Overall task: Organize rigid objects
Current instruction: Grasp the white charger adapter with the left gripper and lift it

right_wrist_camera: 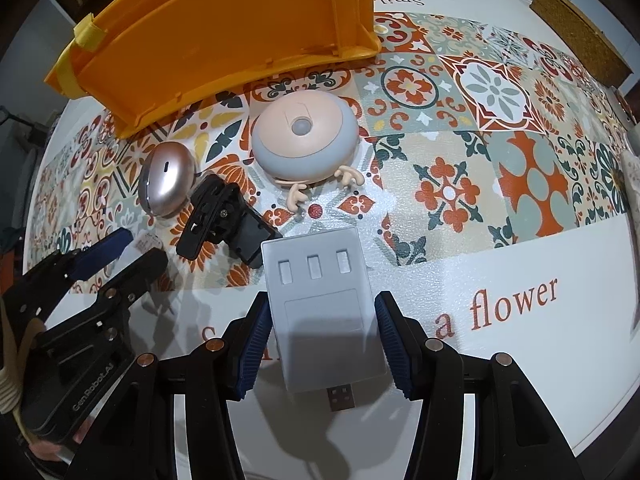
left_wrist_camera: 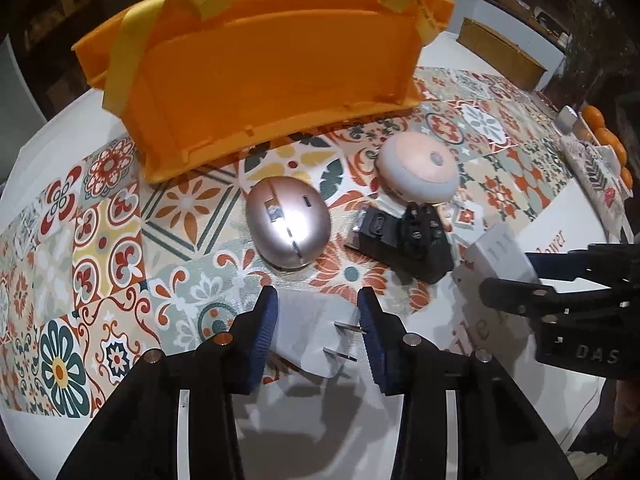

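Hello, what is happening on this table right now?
A person is sorting small gadgets with two handheld grippers. The right gripper has its jaws against the sides of a white USB hub. The left gripper straddles a white plug adapter; the pads do not seem to press it yet. A metallic mouse, a round night light and a black clip lie on the mat before an orange basket.
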{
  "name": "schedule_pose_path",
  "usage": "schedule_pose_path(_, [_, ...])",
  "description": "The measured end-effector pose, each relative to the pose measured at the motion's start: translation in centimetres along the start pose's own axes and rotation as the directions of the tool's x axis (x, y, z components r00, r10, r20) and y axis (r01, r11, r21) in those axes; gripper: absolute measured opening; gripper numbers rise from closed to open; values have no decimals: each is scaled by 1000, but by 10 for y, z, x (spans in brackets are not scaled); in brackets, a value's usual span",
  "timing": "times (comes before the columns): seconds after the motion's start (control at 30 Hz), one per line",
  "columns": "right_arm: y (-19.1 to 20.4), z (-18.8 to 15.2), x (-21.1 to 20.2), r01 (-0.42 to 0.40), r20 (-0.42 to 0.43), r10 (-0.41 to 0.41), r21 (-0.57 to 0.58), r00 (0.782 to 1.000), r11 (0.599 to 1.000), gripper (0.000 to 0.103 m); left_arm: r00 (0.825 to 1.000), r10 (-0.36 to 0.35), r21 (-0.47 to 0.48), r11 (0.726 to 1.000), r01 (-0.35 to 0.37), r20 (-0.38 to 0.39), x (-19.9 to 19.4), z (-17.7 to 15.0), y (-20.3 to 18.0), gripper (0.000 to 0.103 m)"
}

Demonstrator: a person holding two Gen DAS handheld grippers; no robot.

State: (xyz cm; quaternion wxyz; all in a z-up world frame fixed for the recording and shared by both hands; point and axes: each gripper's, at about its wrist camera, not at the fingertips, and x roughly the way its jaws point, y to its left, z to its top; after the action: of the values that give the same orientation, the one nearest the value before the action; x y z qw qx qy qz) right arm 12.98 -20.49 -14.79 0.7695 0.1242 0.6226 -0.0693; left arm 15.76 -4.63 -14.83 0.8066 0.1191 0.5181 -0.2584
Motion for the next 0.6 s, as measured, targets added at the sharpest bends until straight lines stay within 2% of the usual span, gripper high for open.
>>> schedule_pose_path(0.2, [-1,1,-2,-14,5,14,3,1000,1000,53,999,-39,-48,998,39,6,0,-2,10,42])
schedule_pose_path(0.33, [-1,2,-4,-15,13,15,6,1000,1000,53,994,-100,-110,989,95,-48,13,-7,19,42])
schedule_pose_path(0.53, [-6,2,-5,-13,22,13,18,1000,1000,53,996,-88,-101,991,85,-27,14,-7,16,41])
schedule_pose_path(0.6, [-8,1,-4,-15,18,15,27,1000,1000,53,996,-81,-91,993,78,-28,15,-6,15,32])
